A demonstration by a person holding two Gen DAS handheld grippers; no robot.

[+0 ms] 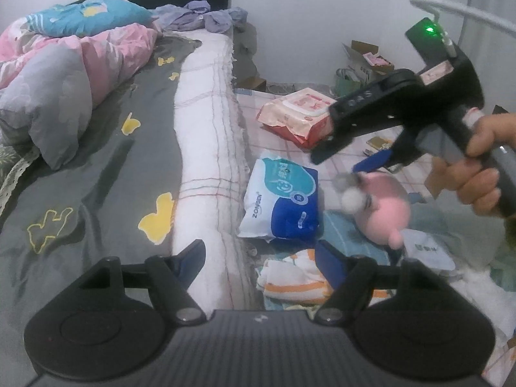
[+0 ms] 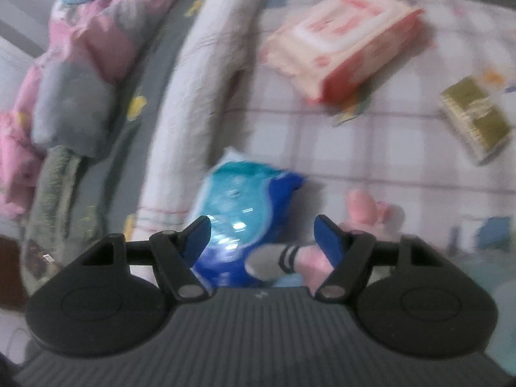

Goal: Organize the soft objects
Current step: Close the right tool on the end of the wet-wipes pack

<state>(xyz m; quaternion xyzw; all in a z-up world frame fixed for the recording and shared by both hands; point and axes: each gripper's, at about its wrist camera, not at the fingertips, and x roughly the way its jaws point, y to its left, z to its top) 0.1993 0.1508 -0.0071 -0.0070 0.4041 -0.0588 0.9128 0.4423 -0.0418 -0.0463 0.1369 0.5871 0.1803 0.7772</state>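
A pink plush toy (image 1: 387,203) with a white pompom lies on the checked sheet, beside a blue and white wipes pack (image 1: 283,200). My right gripper (image 1: 338,164), held by a hand, hangs open just above the toy's head. In the blurred right wrist view, the toy (image 2: 364,206) and its grey striped limb lie below the open right gripper (image 2: 262,232), near the right pad, over the wipes pack (image 2: 245,206); the pads do not press on it. My left gripper (image 1: 261,258) stands open and holds nothing, above a rolled white blanket (image 1: 206,148) and an orange-striped towel (image 1: 290,277).
A pink wipes pack (image 1: 300,116) (image 2: 345,38) lies farther back on the sheet, and a gold box (image 2: 474,119) lies to the right. A pink and grey quilt (image 1: 64,74) is heaped on the dark bed at left. Cardboard boxes (image 1: 364,61) stand by the wall.
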